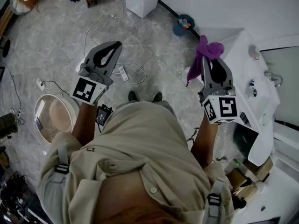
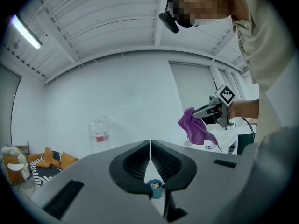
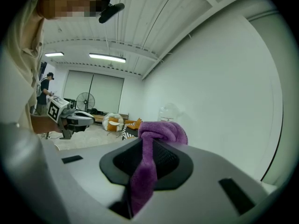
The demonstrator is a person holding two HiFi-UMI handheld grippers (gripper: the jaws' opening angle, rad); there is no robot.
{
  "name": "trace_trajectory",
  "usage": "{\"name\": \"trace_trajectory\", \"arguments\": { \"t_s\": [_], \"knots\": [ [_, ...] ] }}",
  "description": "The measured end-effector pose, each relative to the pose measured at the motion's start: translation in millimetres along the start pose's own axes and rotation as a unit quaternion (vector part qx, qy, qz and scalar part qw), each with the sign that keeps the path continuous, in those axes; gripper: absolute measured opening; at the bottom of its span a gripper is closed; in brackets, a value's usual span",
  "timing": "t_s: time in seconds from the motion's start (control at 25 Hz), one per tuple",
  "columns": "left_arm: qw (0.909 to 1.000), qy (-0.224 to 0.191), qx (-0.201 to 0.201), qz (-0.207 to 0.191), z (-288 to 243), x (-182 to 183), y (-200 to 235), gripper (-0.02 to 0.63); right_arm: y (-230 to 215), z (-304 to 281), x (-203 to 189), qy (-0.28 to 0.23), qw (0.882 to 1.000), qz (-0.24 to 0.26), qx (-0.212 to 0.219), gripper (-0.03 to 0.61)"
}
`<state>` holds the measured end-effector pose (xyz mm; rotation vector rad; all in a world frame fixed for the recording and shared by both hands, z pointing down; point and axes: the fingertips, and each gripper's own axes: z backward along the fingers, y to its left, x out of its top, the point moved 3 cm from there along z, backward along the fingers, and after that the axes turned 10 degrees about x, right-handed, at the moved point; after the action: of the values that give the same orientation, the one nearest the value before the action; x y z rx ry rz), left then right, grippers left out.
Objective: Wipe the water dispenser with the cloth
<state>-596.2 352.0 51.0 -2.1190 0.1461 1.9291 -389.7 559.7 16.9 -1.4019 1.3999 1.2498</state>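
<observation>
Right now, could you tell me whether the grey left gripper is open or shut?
Shut: the grey left gripper has jaws pressed together, nothing between.

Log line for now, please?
left hand-held gripper: shut, empty | right hand-held gripper: shut on soft purple cloth | white water dispenser: cloth contact unclear

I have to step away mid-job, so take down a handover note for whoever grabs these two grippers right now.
Left gripper: jaws shut, nothing between them, held out over the floor.
Right gripper: shut on the purple cloth, which hangs at the edge of the white water dispenser. I can't tell if they touch.
Done: cloth is in the gripper and at the dispenser.
Left: wipe the dispenser; nothing shows that wiping has begun.
</observation>
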Motion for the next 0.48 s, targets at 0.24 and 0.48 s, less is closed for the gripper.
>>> {"name": "trace_trajectory", "arguments": {
  "t_s": [0.24, 0.48],
  "knots": [
    [0.9997, -0.010, -0.020, 0.003, -17, -2, -2, 0.021, -4, 3, -1, 0.013, 1.000, 0.008, -0.017, 0.072],
    [0.9999, 0.002, -0.012, 0.005, -48, -6, -1, 0.022, -39, -16, -11, 0.011, 1.000, -0.002, -0.009, 0.071]
  ]
}}
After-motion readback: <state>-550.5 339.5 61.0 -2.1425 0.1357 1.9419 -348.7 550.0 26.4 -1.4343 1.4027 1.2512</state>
